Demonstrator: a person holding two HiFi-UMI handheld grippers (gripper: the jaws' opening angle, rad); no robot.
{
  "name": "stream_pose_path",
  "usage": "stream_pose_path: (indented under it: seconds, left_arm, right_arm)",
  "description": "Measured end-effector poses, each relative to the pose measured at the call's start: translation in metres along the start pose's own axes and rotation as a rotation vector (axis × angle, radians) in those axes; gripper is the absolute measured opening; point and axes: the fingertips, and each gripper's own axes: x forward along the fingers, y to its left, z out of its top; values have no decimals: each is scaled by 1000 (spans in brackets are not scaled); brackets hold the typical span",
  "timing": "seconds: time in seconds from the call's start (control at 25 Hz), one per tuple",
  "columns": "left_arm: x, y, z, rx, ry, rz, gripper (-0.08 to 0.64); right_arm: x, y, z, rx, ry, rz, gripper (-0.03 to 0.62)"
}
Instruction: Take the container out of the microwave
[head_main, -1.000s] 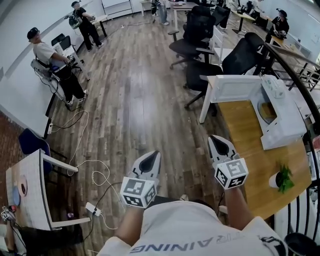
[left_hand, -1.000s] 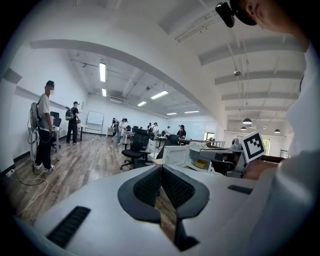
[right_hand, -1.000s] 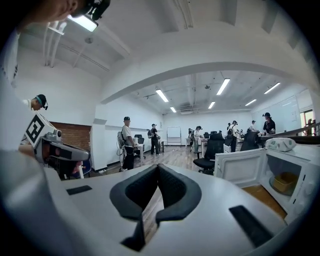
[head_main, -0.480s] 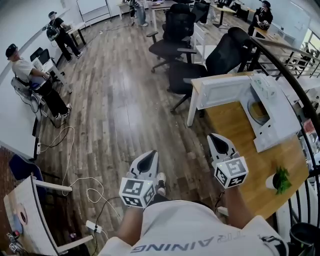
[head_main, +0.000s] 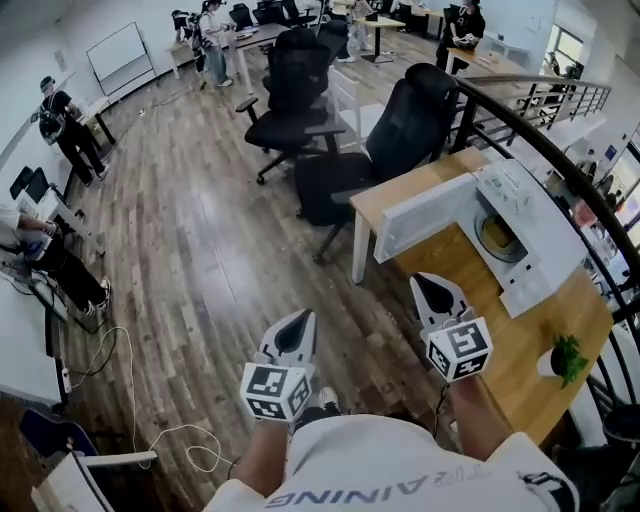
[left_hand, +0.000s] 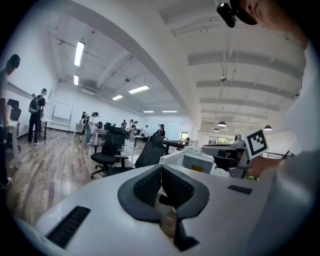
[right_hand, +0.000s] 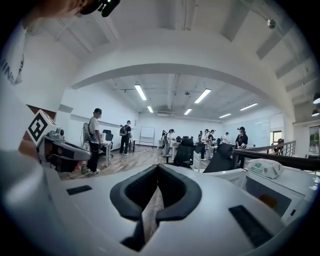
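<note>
On the left, the left gripper (head_main: 296, 330) is hovering over the wooden floor (head_main: 200, 250), its jaws closed on nothing. Beside it, the right gripper (head_main: 436, 292) is hovering at the table (head_main: 470, 275) edge, jaws likewise closed and empty. Farther right, the container (head_main: 497, 236) is sitting inside the microwave (head_main: 540, 230), whose door (head_main: 425, 216) is standing open.

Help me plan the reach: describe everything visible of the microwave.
The microwave is a white, boxy unit standing upright on the wooden table. Its white door is swung wide open, so the cavity faces the person. A yellowish container sits inside the cavity. A small white item lies on its top. Apart from those, only the table touches it.
</note>
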Motion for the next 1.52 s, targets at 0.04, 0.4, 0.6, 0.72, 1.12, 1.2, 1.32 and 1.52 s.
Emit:
stream_pose_path:
  seconds: [0.04,0.4,0.6,0.72,1.12,1.2,1.32,1.52]
  left_arm:
    - [9,7,2,2,5,-23,32]
    - [84,35,9,35,47,-221,32]
    - [122,24,18,46,68,-327,32]
    - [144,11,21,57,72,-380,32]
    - [228,-51,19,86,107,-512,32]
    - [244,-70,19,93,113,-542,32]
    - [272,-97,21,106,122,-577,32]
    - [317,-147,23,129,141,-626,32]
  right_arm:
    - [6,-4,-2,4,9,-25,21]
    - [28,-37,-24,39,65,-227,21]
    - [20,-65,-32,71,94,-338,21]
    - [17,-85,-38,83,103,-386,21]
    - [-9,-168,-60,121,124,-513,21]
    - [-20,-187,-67,134,132,-544,21]
    - [-34,-217,-77,154,143,-573,21]
    - [-50,-263,-97,196,157,-593,21]
